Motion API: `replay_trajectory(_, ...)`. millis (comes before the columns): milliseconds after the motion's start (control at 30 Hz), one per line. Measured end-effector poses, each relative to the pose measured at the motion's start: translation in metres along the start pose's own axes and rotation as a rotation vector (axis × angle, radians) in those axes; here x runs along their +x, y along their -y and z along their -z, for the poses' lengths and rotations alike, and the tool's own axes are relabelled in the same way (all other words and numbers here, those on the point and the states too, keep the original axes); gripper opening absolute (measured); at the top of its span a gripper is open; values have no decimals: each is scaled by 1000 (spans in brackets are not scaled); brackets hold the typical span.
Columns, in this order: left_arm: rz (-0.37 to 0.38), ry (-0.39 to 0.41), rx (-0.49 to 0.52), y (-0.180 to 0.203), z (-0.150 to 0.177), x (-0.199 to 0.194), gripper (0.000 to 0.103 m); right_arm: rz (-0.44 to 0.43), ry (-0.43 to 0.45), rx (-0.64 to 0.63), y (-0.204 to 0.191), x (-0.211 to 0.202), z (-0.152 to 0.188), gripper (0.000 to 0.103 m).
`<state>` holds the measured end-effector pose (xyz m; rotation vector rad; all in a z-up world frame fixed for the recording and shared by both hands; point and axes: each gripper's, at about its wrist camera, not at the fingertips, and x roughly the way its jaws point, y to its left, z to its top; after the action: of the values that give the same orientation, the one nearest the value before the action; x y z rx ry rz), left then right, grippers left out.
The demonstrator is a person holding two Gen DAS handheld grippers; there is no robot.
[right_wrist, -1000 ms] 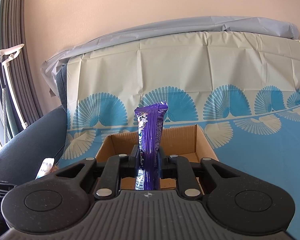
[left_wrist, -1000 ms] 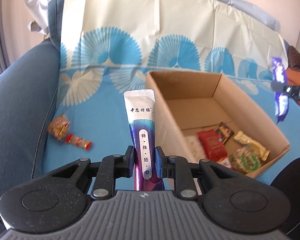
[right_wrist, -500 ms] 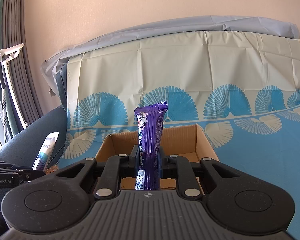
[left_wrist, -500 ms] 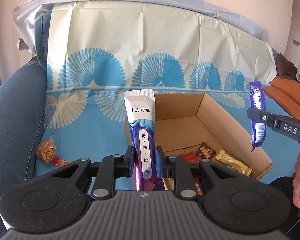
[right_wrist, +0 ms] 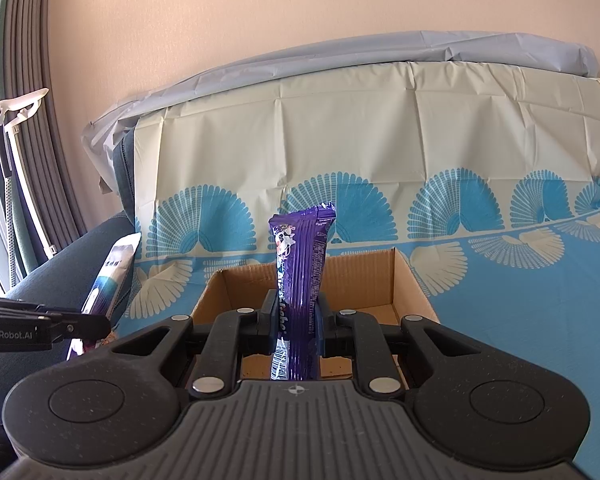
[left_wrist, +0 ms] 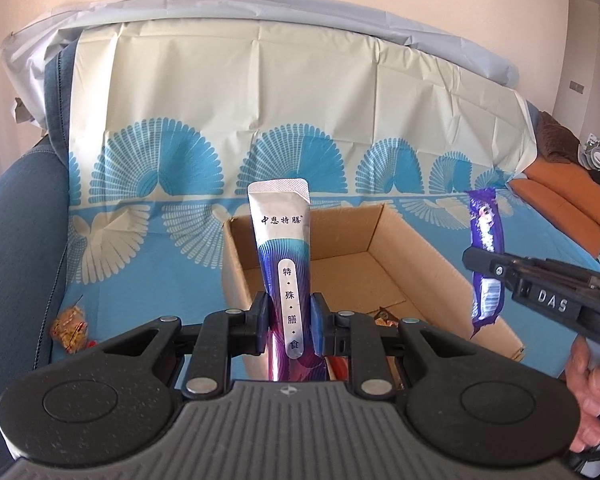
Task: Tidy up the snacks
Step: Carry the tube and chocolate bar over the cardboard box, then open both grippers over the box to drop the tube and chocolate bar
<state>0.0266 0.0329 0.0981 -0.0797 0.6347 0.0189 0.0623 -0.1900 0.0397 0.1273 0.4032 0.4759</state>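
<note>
My left gripper (left_wrist: 287, 322) is shut on a white, blue and purple pouch (left_wrist: 283, 248) with Chinese print, held upright in front of the open cardboard box (left_wrist: 396, 248). My right gripper (right_wrist: 296, 320) is shut on a purple snack bar (right_wrist: 300, 264), held upright above the box's near side (right_wrist: 360, 276). The bar (left_wrist: 485, 256) and the right gripper also show at the right of the left wrist view. The pouch (right_wrist: 108, 276) shows at the left of the right wrist view. A few snacks (left_wrist: 384, 316) lie in the box, mostly hidden by my left gripper.
The box sits on a sofa covered with a blue and cream fan-print sheet (left_wrist: 148, 272). Loose wrapped snacks (left_wrist: 70, 324) lie on the sheet left of the box, beside the dark blue armrest (left_wrist: 16, 248). An orange cushion (left_wrist: 560, 196) lies far right.
My left gripper has moved up and to the right with the pouch, nearer the box. The right gripper with the purple bar has barely moved.
</note>
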Motion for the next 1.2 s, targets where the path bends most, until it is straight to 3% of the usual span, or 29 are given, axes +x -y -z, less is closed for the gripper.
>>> replay_trajectory(1033, 130, 80, 16, 47, -66, 48, 26, -18, -49, 19, -5, 20, 2, 20)
replay_trajectory(1067, 138, 80, 15, 48, -68, 49, 27, -7, -55, 20, -6, 22, 2, 21)
replay_trajectory(1167, 164, 99, 39, 51, -68, 43, 48, 25, -73, 10, -9, 28, 2, 55)
replay_trajectory(1200, 160, 109, 49, 50, -67, 40, 54, 29, -76, 3, -11, 29, 2, 56)
